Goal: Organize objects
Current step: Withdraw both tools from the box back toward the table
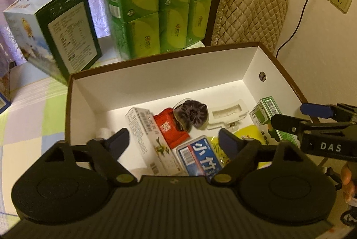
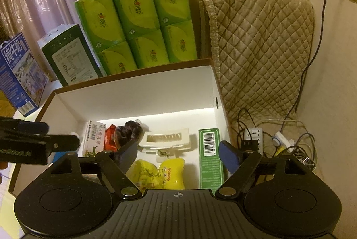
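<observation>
Both claws are held spread wide and empty above the brown-rimmed box (image 1: 279, 65); the left claw (image 1: 174, 138) hangs over the blue packet (image 1: 200, 154) near the front, the right claw (image 2: 178, 149) over the yellow bag (image 2: 160, 172), with the green carton (image 2: 209, 158) against the right wall. The items are packed touching, so a neighbour could be pinched along with the target; the two claws are near each other and could collide; the thin box wall could be snagged.

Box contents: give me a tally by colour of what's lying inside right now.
Inside the open box:
White: 3, carton, plastic tray, small item
Green: 1, carton
Red: 1, packet
Yellow: 2, packets
Blue: 1, pack
Dark purple: 1, scrunchie
Total: 9
</observation>
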`<state>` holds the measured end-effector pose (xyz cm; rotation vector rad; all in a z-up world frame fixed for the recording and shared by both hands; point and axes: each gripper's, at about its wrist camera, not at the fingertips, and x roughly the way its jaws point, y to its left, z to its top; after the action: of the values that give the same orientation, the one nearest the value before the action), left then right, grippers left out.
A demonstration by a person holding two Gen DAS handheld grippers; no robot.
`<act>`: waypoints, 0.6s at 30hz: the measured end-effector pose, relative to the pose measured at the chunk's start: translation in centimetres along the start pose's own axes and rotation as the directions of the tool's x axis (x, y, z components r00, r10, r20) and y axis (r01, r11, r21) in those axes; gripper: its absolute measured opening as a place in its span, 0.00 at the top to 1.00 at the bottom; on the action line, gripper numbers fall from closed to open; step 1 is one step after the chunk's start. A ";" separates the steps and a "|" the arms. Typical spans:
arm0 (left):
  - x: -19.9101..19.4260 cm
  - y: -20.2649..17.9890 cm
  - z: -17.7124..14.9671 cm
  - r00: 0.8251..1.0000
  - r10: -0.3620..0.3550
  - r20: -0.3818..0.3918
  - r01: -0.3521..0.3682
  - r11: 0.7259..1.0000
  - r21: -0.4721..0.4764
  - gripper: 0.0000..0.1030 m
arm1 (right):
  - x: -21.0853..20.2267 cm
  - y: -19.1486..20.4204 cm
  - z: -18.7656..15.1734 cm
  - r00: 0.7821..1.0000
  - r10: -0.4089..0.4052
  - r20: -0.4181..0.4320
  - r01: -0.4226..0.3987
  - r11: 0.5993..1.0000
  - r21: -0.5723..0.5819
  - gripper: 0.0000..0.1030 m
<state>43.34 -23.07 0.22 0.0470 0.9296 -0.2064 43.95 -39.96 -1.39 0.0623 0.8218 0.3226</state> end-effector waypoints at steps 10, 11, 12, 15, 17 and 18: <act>-3.5 0.2 -0.9 0.999 0.026 0.043 -0.025 0.999 -0.025 0.06 | -0.8 0.7 -0.5 1.000 0.017 -0.003 -0.017 1.000 0.024 0.20; -3.8 0.3 -0.9 0.998 0.030 0.049 -0.029 0.999 -0.027 0.05 | -1.0 0.7 -0.6 1.000 0.017 -0.004 -0.017 0.999 0.030 0.19; -4.2 0.3 -1.1 0.998 0.032 0.058 -0.030 0.999 -0.029 0.05 | -1.2 0.7 -0.7 1.000 0.016 -0.004 -0.016 0.999 0.036 0.19; -5.7 0.6 -1.7 0.996 0.028 0.082 -0.025 0.999 -0.038 0.04 | -1.9 0.7 -1.1 1.000 0.016 -0.002 -0.016 0.998 0.057 0.19; -6.7 0.8 -2.2 0.995 0.031 0.100 -0.027 0.999 -0.036 0.01 | -2.6 0.8 -1.4 1.000 0.004 -0.002 -0.004 0.998 0.068 0.19; -7.2 0.9 -2.5 0.993 0.033 0.112 -0.030 0.999 -0.034 0.01 | -3.0 0.8 -1.6 1.000 -0.003 0.000 0.003 0.997 0.072 0.19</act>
<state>37.35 -20.77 4.48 0.0202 0.8190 -0.1631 40.67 -40.23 -0.20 0.1288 0.8331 0.2901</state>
